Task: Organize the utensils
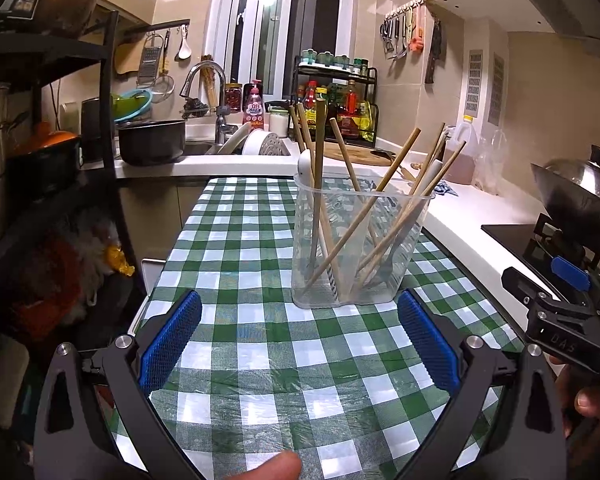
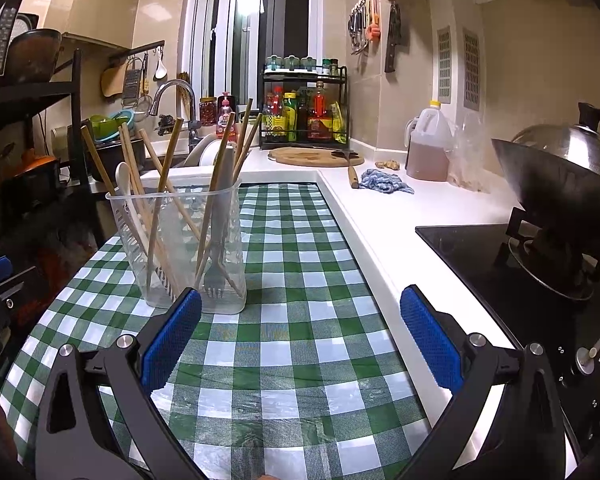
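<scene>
A clear plastic utensil holder (image 1: 352, 276) (image 2: 188, 268) stands upright on the green-and-white checked tablecloth (image 1: 284, 360) (image 2: 296, 340). Inside it lean several wooden chopsticks (image 1: 360, 216) (image 2: 164, 184), a white spoon (image 1: 306, 164) (image 2: 123, 174) and a fork (image 2: 214, 276) with its tines down. My left gripper (image 1: 300, 312) hangs open in front of the holder with nothing between its blue pads. My right gripper (image 2: 300, 308) is open too, to the right of the holder, its left pad (image 2: 172, 336) overlapping the holder's base in view. The right gripper's body (image 1: 560, 300) shows at the left wrist view's right edge.
A white counter (image 2: 380, 216) borders the cloth on the right, carrying a black cooktop (image 2: 480, 256) with a wok (image 2: 572, 184), an oil jug (image 2: 428, 148), a blue rag (image 2: 384, 182) and a cutting board (image 2: 316, 156). A sink with dishes (image 1: 236, 140) lies behind; a dark shelf rack (image 1: 40, 160) stands left.
</scene>
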{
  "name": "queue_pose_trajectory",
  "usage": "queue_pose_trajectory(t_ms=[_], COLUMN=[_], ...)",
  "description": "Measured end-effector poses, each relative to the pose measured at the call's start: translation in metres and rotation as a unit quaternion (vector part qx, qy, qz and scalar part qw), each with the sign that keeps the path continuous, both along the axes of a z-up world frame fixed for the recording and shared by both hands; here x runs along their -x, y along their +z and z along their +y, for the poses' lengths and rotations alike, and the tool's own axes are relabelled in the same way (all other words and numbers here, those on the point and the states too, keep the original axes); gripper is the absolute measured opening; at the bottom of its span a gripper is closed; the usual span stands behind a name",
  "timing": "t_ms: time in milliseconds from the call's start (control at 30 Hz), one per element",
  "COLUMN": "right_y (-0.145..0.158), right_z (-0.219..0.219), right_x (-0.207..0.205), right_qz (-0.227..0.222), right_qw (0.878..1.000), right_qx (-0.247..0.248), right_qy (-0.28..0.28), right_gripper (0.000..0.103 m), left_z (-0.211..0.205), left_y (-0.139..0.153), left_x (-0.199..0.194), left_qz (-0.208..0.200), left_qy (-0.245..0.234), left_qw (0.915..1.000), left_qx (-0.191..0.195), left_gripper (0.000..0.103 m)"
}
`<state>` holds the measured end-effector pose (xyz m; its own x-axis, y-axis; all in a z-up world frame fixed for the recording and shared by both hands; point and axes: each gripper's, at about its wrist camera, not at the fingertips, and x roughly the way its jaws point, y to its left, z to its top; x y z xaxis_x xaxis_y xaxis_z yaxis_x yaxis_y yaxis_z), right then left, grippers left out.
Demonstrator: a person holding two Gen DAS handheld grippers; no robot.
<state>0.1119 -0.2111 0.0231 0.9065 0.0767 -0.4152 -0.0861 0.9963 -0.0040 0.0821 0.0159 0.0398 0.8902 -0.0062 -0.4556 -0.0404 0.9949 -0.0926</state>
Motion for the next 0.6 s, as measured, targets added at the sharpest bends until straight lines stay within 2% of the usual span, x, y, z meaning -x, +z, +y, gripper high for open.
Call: queue_pose_trajectory(t_ms=[600], right_y=[-0.0007], right_z=[0.0026], right_x=[0.0009], right_qz=[0.000], right_qw=[1.000], right_qx=[0.002], right_qy=[0.002], right_gripper=[0.098], left_z=[-0.0037], left_y=[-0.0006], left_x=[0.0021], left_qz=[-0.003], left_qy=[-0.004], left_qw=[1.0000], left_qx=[-0.005], left_gripper=[0.095])
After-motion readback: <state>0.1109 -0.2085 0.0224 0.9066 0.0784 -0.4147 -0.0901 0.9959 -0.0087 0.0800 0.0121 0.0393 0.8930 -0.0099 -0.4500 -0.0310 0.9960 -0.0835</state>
